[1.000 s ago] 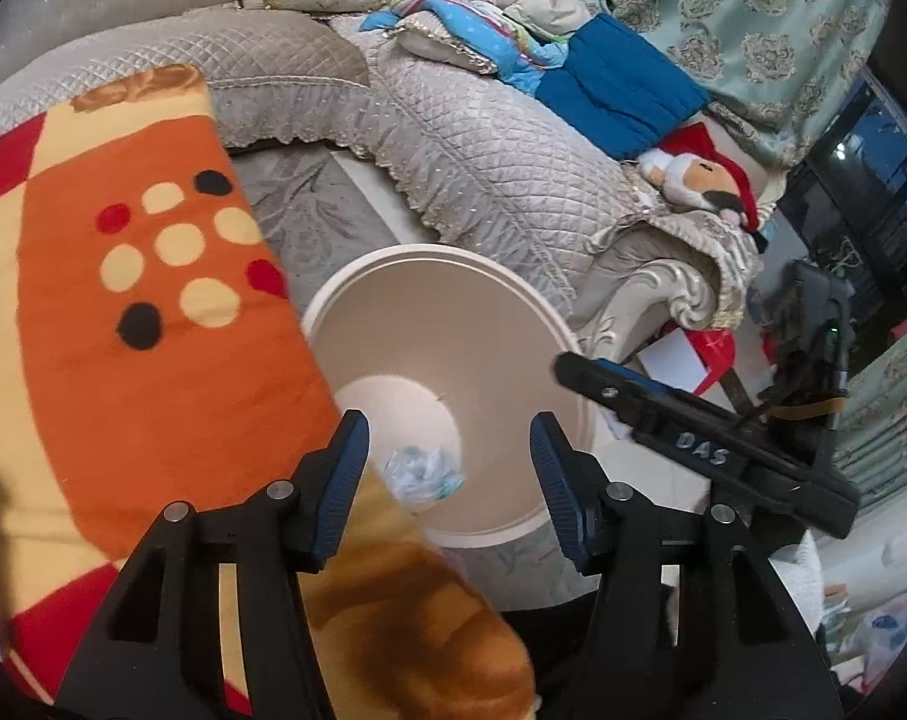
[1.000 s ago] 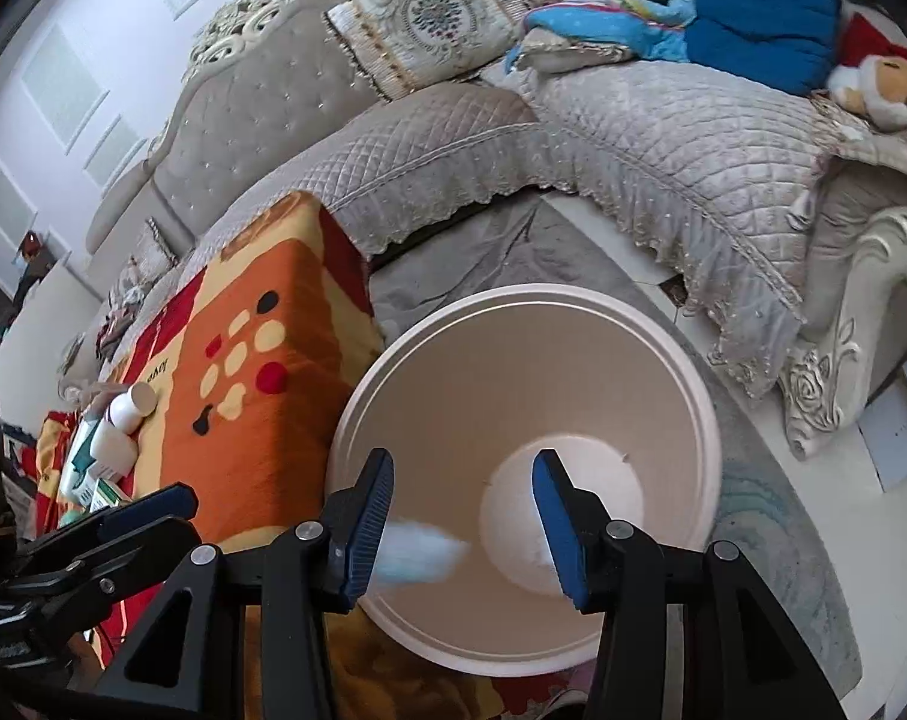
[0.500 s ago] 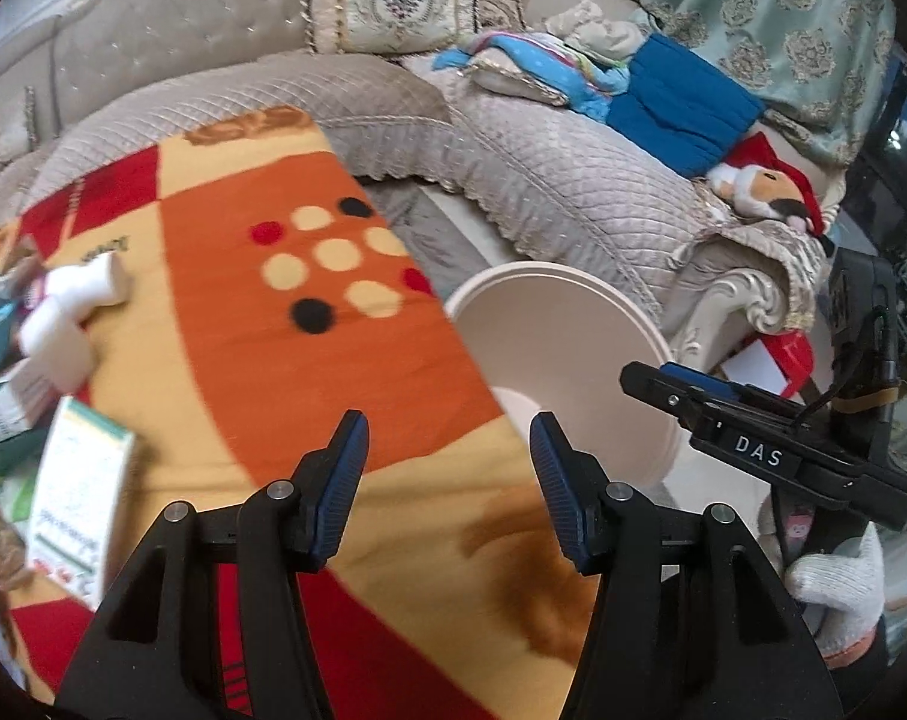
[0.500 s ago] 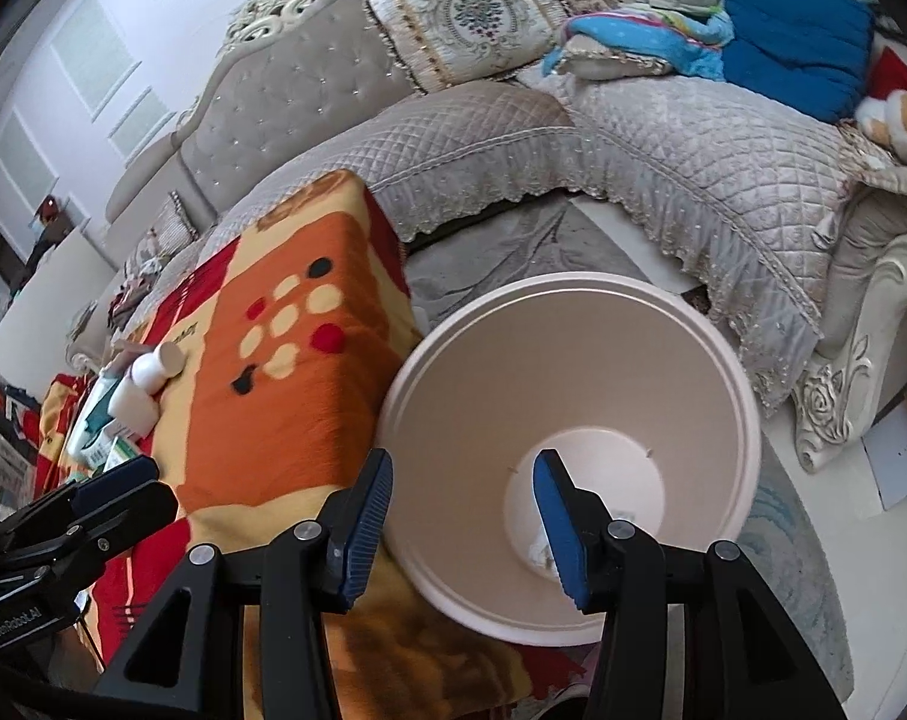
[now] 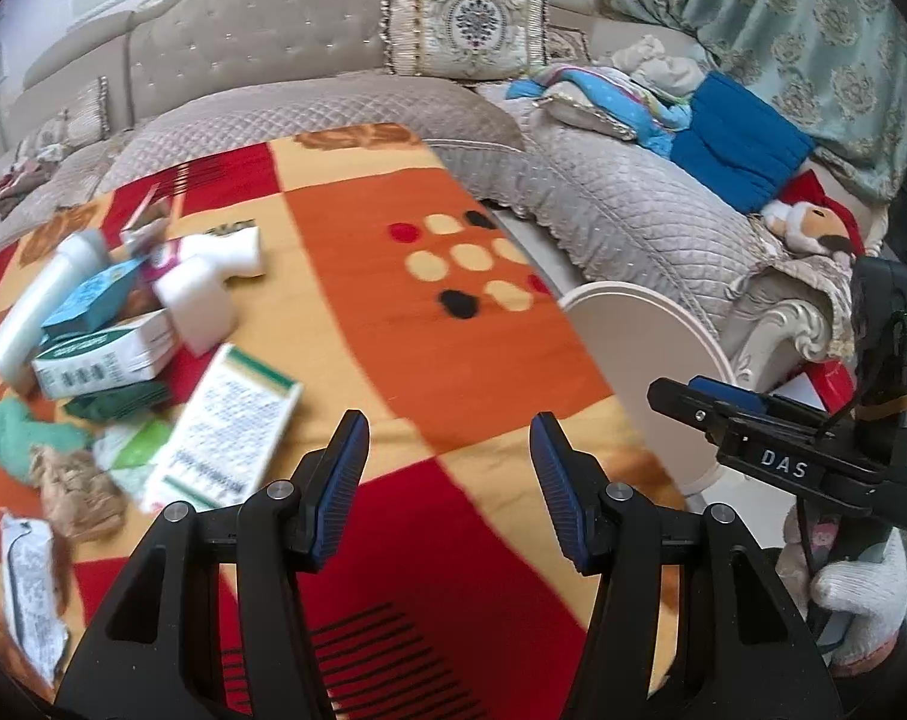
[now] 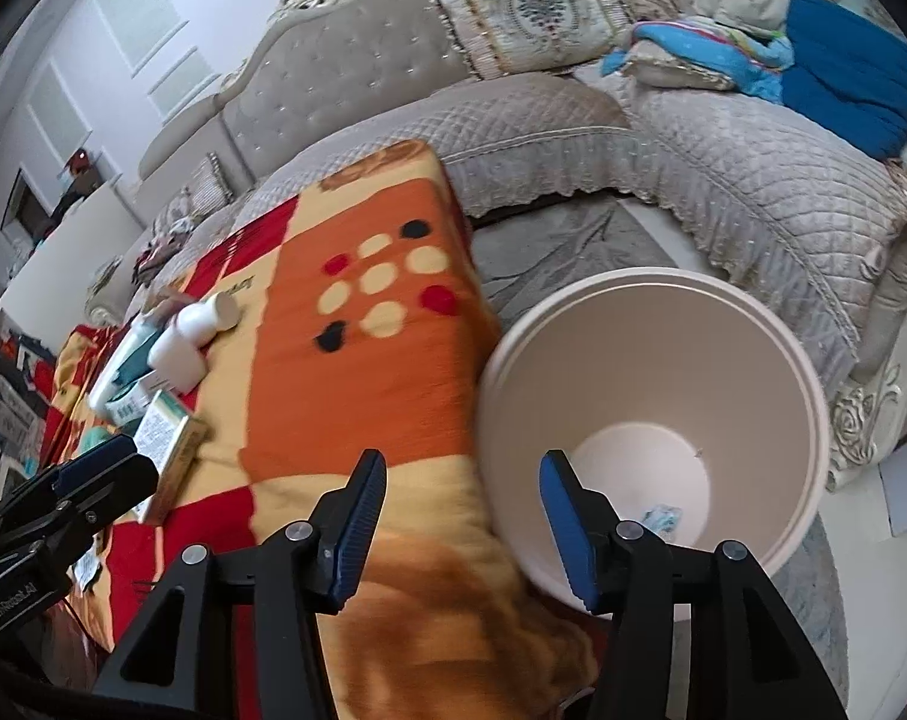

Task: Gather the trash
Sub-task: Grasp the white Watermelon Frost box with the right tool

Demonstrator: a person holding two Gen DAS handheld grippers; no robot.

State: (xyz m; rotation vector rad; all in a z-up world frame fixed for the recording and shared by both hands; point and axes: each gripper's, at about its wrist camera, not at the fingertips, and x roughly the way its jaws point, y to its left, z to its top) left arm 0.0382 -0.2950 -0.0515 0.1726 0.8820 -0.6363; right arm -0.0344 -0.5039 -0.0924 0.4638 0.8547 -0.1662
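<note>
A cream round bin stands on the floor beside the blanket-covered table; a crumpled bluish wrapper lies at its bottom. The bin's rim also shows in the left wrist view. My left gripper is open and empty above the blanket, right of a pile of trash: a green-and-white box, white bottles, a teal box and wrappers. My right gripper is open and empty, over the table's edge next to the bin. It also shows in the left wrist view.
A grey quilted sofa curves behind the table and the bin, with cushions, blue cloths and a plush toy on it. A carved sofa arm stands right of the bin. The left gripper shows at the left of the right wrist view.
The left gripper has swung left from over the bin to over the blanket, bringing the trash pile into view. The right gripper has let go of a bluish wrapper, which now lies in the bin.
</note>
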